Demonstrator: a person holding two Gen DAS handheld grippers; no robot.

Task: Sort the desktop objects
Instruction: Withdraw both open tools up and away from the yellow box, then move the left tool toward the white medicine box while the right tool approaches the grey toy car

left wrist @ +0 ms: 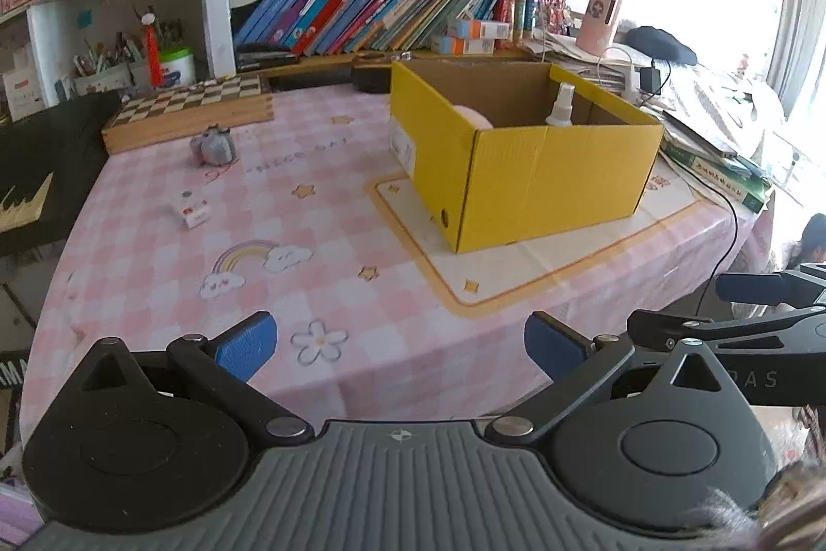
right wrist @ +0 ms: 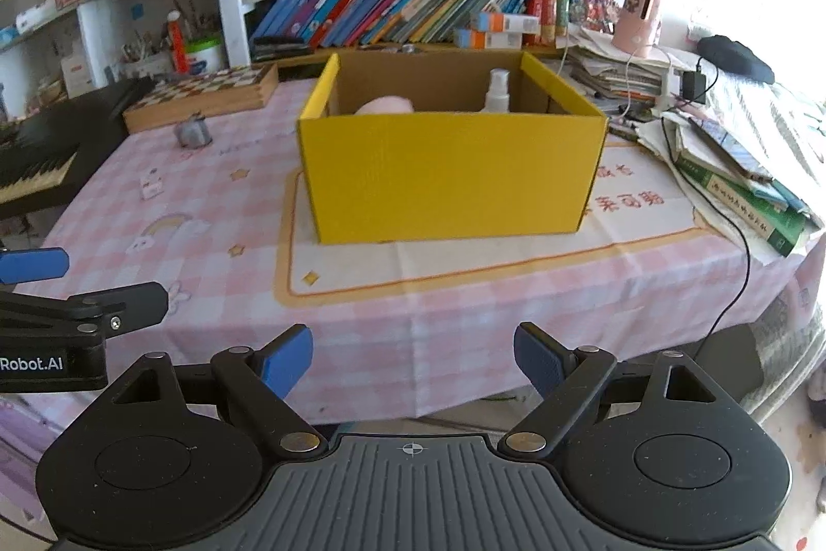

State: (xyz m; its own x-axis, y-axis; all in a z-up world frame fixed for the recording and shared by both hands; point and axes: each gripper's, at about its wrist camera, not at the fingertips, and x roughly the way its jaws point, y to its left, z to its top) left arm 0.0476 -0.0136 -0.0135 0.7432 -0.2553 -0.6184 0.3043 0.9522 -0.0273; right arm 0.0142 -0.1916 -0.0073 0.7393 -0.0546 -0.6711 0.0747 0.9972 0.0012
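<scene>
Hovering empty with jaws apart at the table's near edge, left gripper and right gripper face the yellow cardboard box, likely poised to collect the small carton.

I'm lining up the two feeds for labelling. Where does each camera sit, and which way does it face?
Left wrist: on the left gripper, facing forward over the table toward the yellow box, seen corner-on; its open blue fingers show, with the right gripper at the right edge.
Right wrist: on the right gripper, facing the box's front wall squarely; the left gripper shows at the left edge.
Shared: box, spray bottle, chessboard, bookshelf.
</scene>
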